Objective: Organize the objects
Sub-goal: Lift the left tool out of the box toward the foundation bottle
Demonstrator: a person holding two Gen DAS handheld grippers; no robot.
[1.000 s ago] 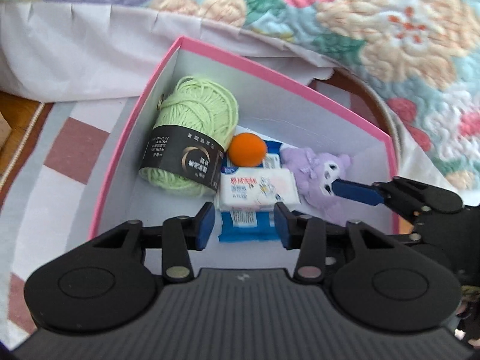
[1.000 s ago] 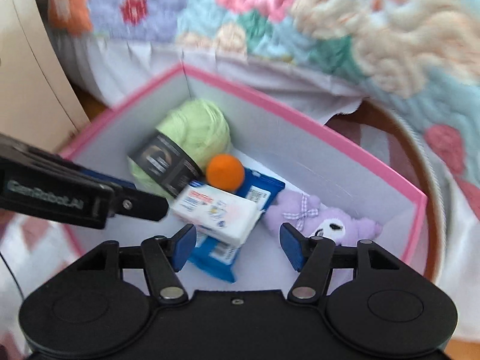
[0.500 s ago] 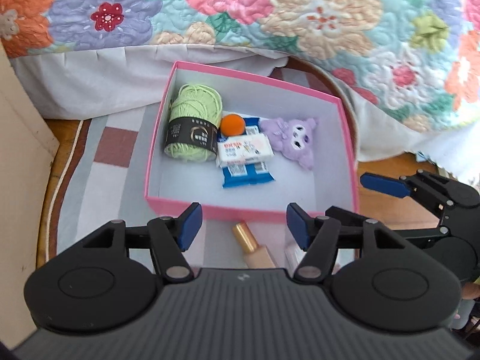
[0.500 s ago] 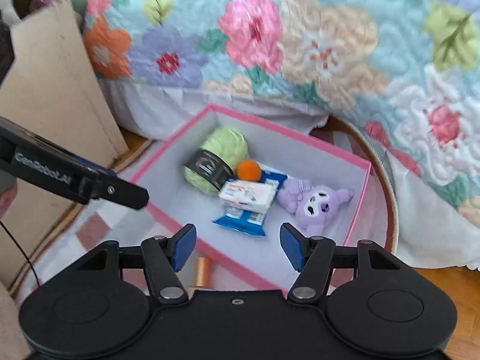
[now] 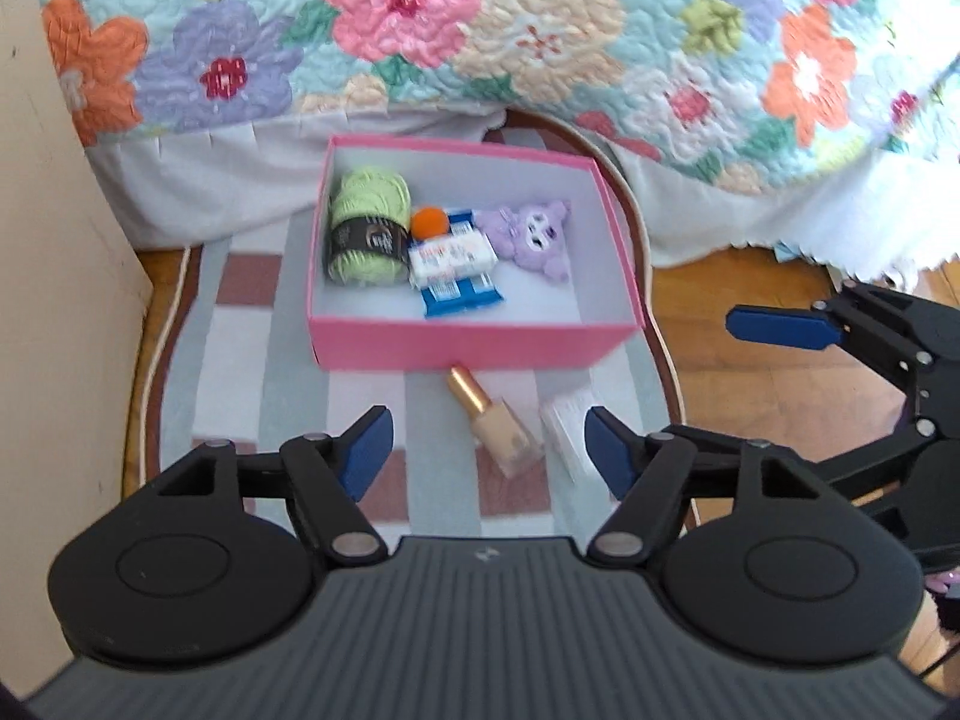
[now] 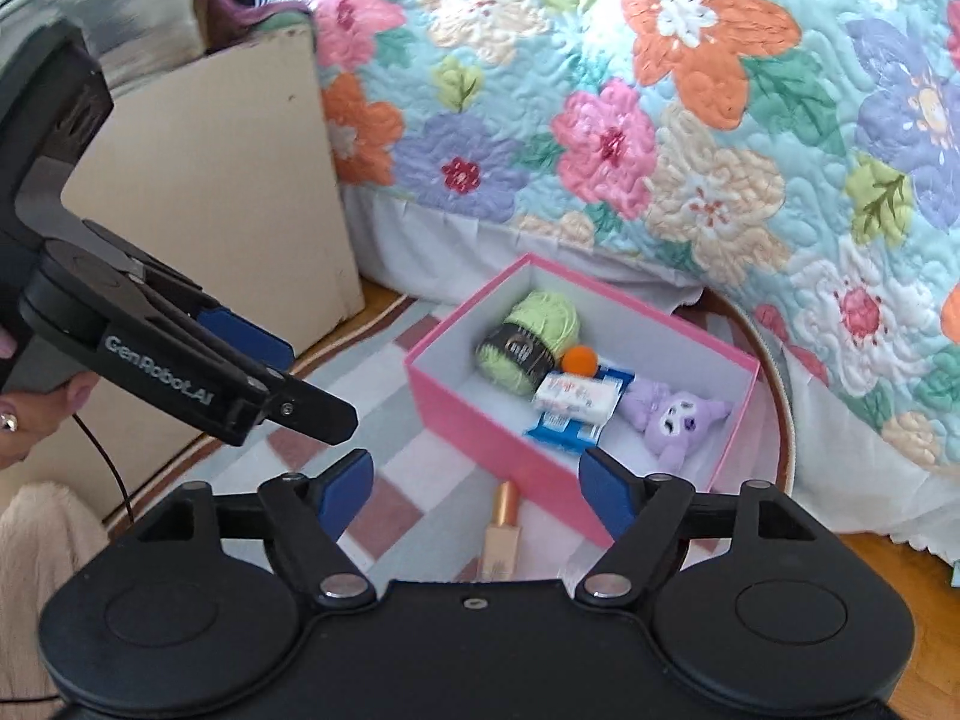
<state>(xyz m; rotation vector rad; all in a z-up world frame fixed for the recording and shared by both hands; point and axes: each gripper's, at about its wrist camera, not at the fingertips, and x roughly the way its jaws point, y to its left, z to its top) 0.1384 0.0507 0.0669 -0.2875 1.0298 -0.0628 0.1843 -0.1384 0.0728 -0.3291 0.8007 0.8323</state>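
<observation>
Bottle [image 5: 495, 423] flat on rug [image 5: 240, 354], gold cap toward pink box [image 5: 468, 345].

Each black hand-held gripper [image 5: 487, 450] has blue finger pads [image 5: 365, 444], silver pivot screws and white "GenRobot.AI" lettering.

A quilted bedspread with big pink, orange and purple flowers [image 5: 540, 30] fills the top of the frame. A beige board [image 5: 54, 300] stands at left. A checked grey-and-brown rug [image 5: 240, 360] covers the wooden floor [image 5: 750, 372].
</observation>
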